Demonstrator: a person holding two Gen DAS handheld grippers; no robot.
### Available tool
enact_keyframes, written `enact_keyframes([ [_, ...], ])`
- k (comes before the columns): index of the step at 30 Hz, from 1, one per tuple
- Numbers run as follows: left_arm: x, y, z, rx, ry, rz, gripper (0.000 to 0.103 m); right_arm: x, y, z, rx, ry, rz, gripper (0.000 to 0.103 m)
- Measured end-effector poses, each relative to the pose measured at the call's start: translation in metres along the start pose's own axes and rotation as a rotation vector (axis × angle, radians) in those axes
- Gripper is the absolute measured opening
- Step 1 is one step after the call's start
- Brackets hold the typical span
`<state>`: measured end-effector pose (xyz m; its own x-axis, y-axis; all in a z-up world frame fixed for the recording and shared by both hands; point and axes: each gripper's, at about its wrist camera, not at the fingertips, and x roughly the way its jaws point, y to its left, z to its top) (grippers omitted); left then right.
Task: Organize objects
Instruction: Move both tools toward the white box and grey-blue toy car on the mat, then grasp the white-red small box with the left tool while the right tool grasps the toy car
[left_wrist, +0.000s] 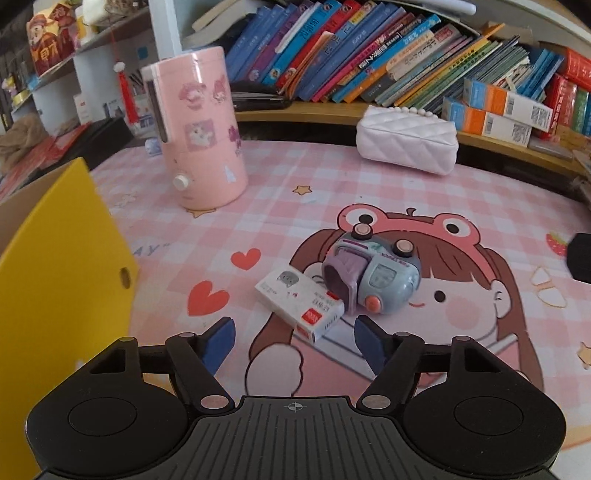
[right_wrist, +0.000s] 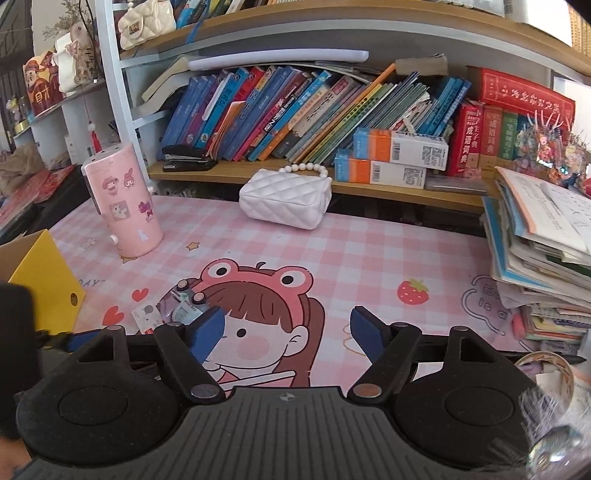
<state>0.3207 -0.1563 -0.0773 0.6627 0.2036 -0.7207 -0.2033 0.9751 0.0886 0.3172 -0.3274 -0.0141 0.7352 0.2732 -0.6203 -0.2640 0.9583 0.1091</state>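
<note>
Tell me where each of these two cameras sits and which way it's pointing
Left wrist view: sits on the left gripper, low over the pink desk mat, facing the bookshelf; the small white box and toy camera lie just ahead of its open blue fingers.
Right wrist view: sits on the right gripper, facing the same shelf from further right; its open fingers frame bare mat, and the book stack rises at right.
Shared: pink canister, white quilted purse, yellow box.
</note>
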Motion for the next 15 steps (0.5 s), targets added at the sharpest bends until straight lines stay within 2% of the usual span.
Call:
enact_keyframes([
  [13,0.028,0.004,0.010,-0.001,-0.057,-0.078,0.071,0.015,-0.002,-0.001,-0.008,0.024,0.012,0.074],
  [14,0.028,0.006,0.010,-0.006,-0.061,-0.095,0.062,0.016,-0.002,-0.001,-0.007,0.025,0.013,0.074],
  [15,0.026,0.006,0.009,0.005,-0.070,-0.096,0.048,0.016,-0.001,-0.001,-0.007,0.025,0.013,0.074],
])
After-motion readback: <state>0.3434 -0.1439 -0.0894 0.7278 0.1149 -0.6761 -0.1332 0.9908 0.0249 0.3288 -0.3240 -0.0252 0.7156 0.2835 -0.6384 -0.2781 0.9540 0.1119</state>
